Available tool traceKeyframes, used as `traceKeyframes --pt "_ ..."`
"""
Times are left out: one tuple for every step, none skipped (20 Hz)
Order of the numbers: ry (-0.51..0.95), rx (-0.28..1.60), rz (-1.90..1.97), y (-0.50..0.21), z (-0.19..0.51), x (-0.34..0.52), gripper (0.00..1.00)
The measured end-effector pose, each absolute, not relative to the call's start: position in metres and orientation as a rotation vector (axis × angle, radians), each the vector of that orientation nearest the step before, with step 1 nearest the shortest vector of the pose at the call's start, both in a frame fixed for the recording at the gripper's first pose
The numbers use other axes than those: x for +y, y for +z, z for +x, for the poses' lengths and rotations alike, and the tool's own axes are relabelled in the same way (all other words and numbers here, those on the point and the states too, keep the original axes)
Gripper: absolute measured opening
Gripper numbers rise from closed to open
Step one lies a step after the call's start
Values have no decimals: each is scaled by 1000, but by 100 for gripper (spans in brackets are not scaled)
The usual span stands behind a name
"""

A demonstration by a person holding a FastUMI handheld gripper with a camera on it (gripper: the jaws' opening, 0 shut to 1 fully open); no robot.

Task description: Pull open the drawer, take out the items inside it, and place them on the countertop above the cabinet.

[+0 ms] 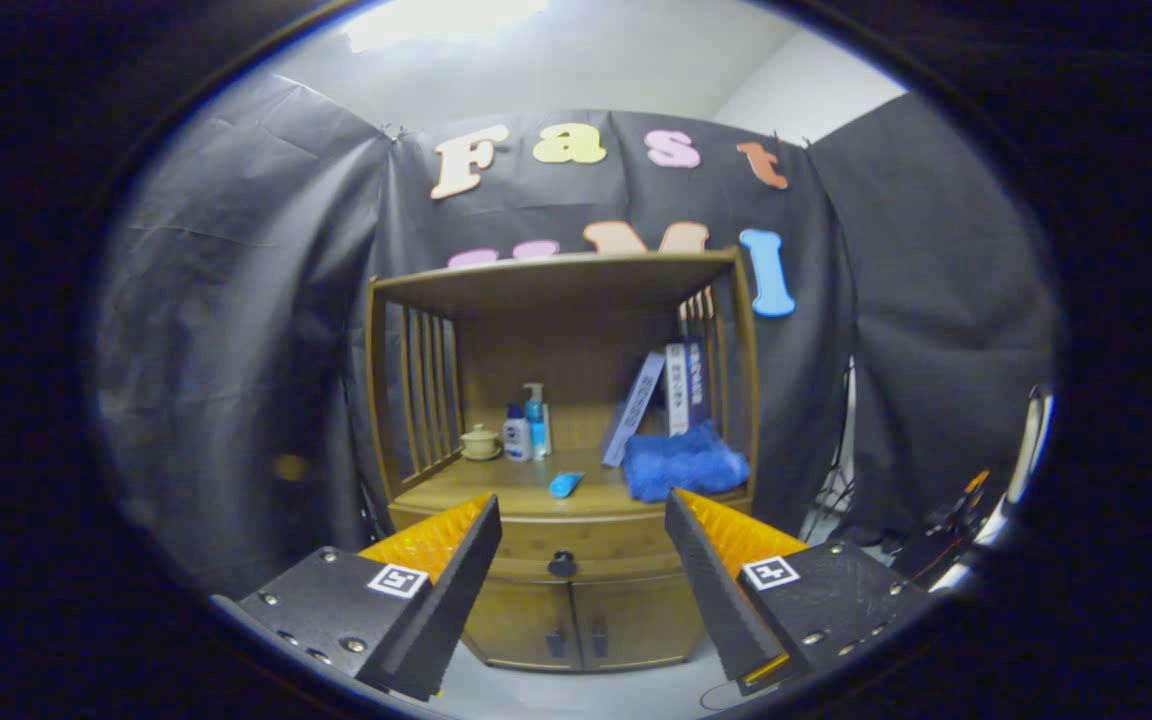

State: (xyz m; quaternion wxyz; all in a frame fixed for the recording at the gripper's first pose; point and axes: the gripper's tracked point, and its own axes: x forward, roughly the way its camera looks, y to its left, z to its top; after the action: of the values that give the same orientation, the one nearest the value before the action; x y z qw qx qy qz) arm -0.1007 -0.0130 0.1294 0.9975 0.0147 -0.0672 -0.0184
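Observation:
A wooden cabinet (416, 400) stands ahead against the booth wall. Its drawer (596, 545) is closed, with a dark round knob (562, 564) at its middle. The knob sits beyond and between the fingers of my gripper (583, 520), which is open and holds nothing. The countertop (496, 490) above the drawer carries a small blue item (566, 484) near its front edge. What lies inside the drawer is hidden.
On the countertop stand a small lidded cup (480, 441), two bottles (528, 425), leaning books (664, 400) and a blue fluffy cloth (684, 462). A shelf top (556, 280) roofs the niche. Two lower doors (586, 620) sit under the drawer. Cables hang at the right.

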Motion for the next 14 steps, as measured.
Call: traceKeyframes --pt "-45 -132 34 137 -108 -22 98" --pt "-51 -138 30 144 -115 -29 98" --pt "-57 -140 22 149 -121 -38 98" --pt "-65 -135 18 149 -124 -45 98" --pt "-72 -131 12 147 -128 -51 98" --pt "-78 -124 2 144 -131 -54 99" --pt "-82 -118 0 141 -132 -56 99" --pt "-82 -114 1 138 -132 -57 99" --pt "-77 -116 14 136 -132 -56 99" --pt "-72 -119 24 135 -130 -54 99" --pt "-66 -120 36 134 -129 -52 99" --pt "-68 -119 43 133 -128 -51 99" --pt "-69 -119 46 132 -128 -50 99" --pt "-69 -121 48 133 -127 -48 99"
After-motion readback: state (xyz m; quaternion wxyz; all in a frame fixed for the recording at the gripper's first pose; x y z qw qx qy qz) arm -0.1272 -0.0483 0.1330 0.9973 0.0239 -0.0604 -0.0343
